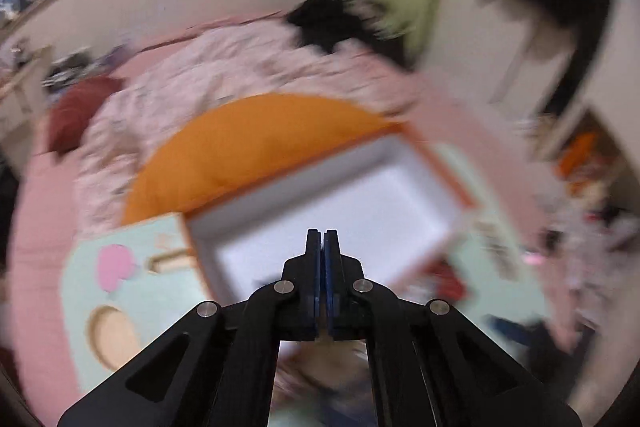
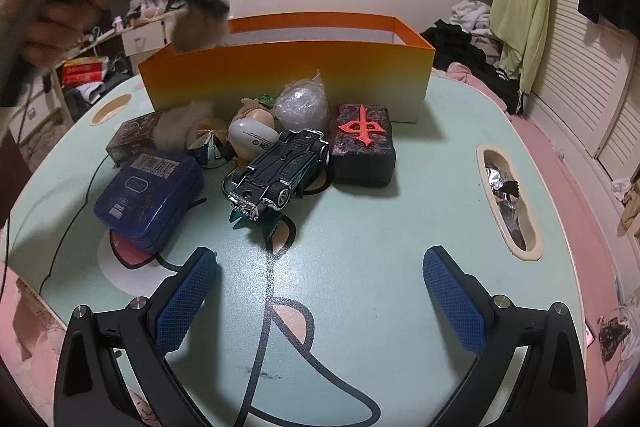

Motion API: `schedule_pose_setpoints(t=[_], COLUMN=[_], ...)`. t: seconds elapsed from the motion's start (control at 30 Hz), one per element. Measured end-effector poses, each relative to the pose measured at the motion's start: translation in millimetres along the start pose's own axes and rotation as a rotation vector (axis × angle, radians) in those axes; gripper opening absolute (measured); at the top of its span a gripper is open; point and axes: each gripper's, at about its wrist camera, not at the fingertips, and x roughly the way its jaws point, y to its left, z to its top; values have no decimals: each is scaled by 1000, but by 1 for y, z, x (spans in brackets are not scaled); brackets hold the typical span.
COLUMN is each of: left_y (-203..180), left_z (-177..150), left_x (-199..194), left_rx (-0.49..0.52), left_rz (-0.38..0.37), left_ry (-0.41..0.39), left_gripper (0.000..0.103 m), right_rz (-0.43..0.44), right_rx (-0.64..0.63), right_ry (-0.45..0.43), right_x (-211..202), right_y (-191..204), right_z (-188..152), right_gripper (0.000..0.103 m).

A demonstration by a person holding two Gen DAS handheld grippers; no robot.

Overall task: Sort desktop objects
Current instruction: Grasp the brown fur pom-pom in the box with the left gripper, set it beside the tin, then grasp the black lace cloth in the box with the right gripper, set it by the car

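Note:
An orange box (image 2: pixel 288 75) with a white inside (image 1: pixel 320 199) stands at the back of the pale green table (image 2: pixel 380 227). In front of it lie a toy car (image 2: pixel 276 171) on its roof, a blue tin (image 2: pixel 148 195), a dark case with a red emblem (image 2: pixel 364 143), a white oval piece (image 2: pixel 252 137), a wrapped ball (image 2: pixel 302 103) and a fluffy beige thing (image 2: pixel 182 129). My left gripper (image 1: pixel 323 237) is shut over the box, with nothing seen between its pads. A blurred beige shape (image 2: pixel 200 31) shows below its tip. My right gripper (image 2: pixel 320 259) stands open over the table's front.
A small dark carton (image 2: pixel 136 137) sits left of the pile. The table has an oval slot (image 2: pixel 506 203) holding foil scraps on the right and a round recess (image 2: pixel 114 109) at the left. A person's hand (image 2: pixel 60 7) holds the left gripper. An orange cushion (image 1: pixel 248 147) lies behind the box.

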Motion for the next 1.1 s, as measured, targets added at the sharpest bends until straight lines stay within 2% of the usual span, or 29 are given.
schedule_pose_setpoints(t=[0.07, 0.17, 0.27, 0.33, 0.37, 0.4, 0.43, 0.47, 0.5, 0.53, 0.6, 0.67, 0.83, 0.9, 0.97, 1.0, 1.1], left_y=[-15, -22, -32, -32, -29, -26, -20, -16, -13, -12, -10, -10, -22, -27, -26, -28, -29], left_z=[-19, -48, -66, -72, -73, -75, -75, -77, -82, -88, -109, -136, -195, -207, -211, -212, -206], left_x=[-14, -7, 10, 13, 10, 5, 0, -7, -16, -24, -42, -54, -45, -29, -4, 0, 17], left_rx=[18, 0, -8, -16, -28, -39, -50, -56, -54, -46, -4, 56, 159, 134, 62, 56, 4], left_rz=[-84, -201, -253, -244, -232, -222, -212, -197, -174, -147, -55, 21, 96, 146, 140, 168, 211], left_ry=[-14, 34, 52, 12, -31, -61, -93, -125, -158, -184, -212, -206, -116, -86, -45, -83, -116], left_gripper=[2, 2, 3, 22, 25, 35, 49, 57, 68, 73, 74, 74, 74, 74, 78, 84, 88], right_rz=[0, 1, 0, 1, 0, 0, 0, 1, 1, 0, 0, 0, -12, -34, -38, -41, -64], right_rx=[-1, 0, 0, 0, -1, 0, -1, 0, 0, 0, 0, 0, 16, 45, 60, 61, 72], right_ry=[0, 0, 0, -1, -1, -1, -2, -2, -1, -1, -2, -2, -5, -9, -13, -13, -10], right_x=[0, 0, 0, 0, 0, 0, 0, 0, 0, 0, 0, 0, 0, -2, -3, -3, -5], right_y=[0, 0, 0, 0, 0, 0, 0, 0, 0, 0, 0, 0, -1, -5, -8, -8, -12], right_z=[0, 0, 0, 0, 0, 0, 0, 0, 0, 0, 0, 0, 0, 1, 1, 1, 1], right_gripper=[103, 103, 103, 103, 103, 103, 103, 103, 103, 103, 103, 103, 103, 103, 103, 103, 102])
